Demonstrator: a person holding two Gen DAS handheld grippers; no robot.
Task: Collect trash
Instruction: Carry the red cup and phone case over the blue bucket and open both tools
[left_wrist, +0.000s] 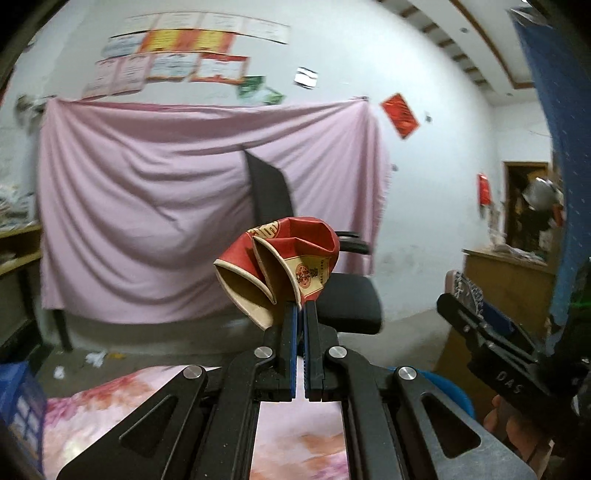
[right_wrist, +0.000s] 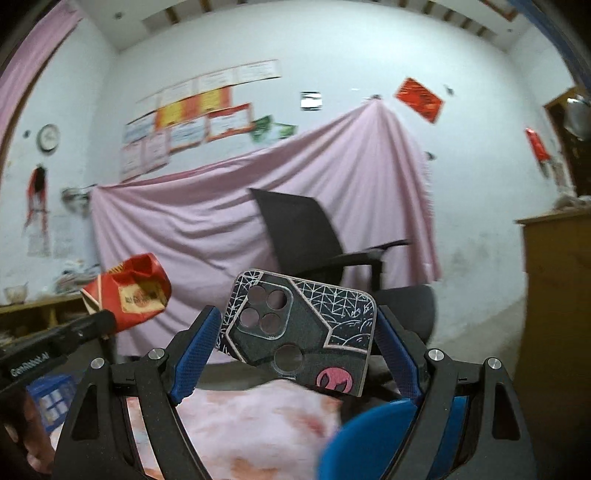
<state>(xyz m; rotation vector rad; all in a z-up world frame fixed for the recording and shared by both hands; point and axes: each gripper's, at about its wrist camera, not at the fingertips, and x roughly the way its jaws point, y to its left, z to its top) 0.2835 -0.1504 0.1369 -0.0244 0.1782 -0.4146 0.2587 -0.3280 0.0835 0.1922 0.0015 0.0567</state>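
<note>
Pink sheet (left_wrist: 147, 206): you are facing it in both wrist views; it is hanging across the far wall behind everything else.

Office chair (right_wrist: 332, 266): it is standing in front of the sheet, beyond both grippers and well apart from them.

Flowered cloth (right_wrist: 240, 424): it is lying directly below both grippers.

Containers: a blue round-edged shape (right_wrist: 369, 439) is showing low in the right wrist view, just beneath your right gripper; you cannot tell whether it is a bin, nor what is in it. A blue crate (left_wrist: 18, 402) is sitting at the left edge; its contents are hidden.

Phone case (right_wrist: 299, 332): your right gripper (right_wrist: 299, 347) is holding it aloft, the blue pads (right_wrist: 195, 354) spread wide and pressing on its two side edges. Its long axis is running along the fingers, camera cut-outs far and left, slightly tilted.

Crushed red paper cups (left_wrist: 284, 269): your left gripper (left_wrist: 299, 317) is pinching them, fingers pressed nearly together on the flattened lower edge. Two nested cups are fanning up and left, mouths toward the camera.

Deciding relation: both pieces are already lifted, so the coming move appears to be a drop. The blue shape is lying nearer your right gripper, below and slightly right; your left gripper is hovering to its left.

Floor scraps (left_wrist: 96, 358): small white bits are lying near the sheet's foot.
</note>
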